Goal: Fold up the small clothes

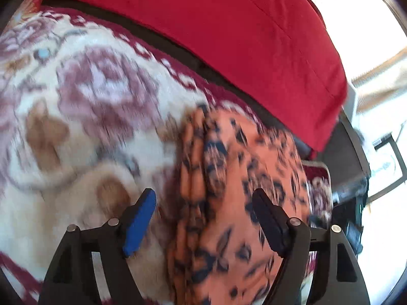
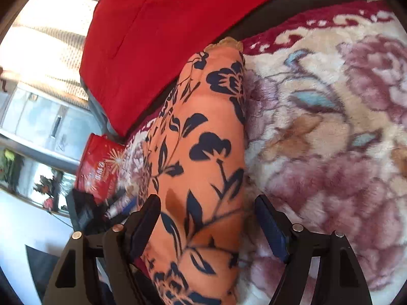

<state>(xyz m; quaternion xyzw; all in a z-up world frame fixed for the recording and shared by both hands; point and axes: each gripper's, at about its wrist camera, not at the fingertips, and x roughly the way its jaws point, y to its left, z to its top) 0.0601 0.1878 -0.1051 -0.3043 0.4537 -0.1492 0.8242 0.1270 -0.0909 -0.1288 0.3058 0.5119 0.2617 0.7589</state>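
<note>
An orange garment with dark blue flowers (image 1: pixel 229 178) lies folded into a long strip on a plush cream blanket with mauve roses (image 1: pixel 101 89). In the blurred left wrist view my left gripper (image 1: pixel 203 192) hangs open over the garment, its blue-padded finger (image 1: pixel 140 223) above the blanket and the other above the cloth. In the right wrist view the same garment (image 2: pixel 203 139) runs away from me between the fingers of my right gripper (image 2: pixel 207 198). Its jaws stand wide and open, astride the strip and not pinching it.
A red cushion (image 1: pixel 241 38) lies along the blanket's far edge, also in the right wrist view as the red cushion (image 2: pixel 152 38). A red printed packet (image 2: pixel 101 167) and dark items (image 2: pixel 84 211) sit left of the garment. Bright windows lie beyond.
</note>
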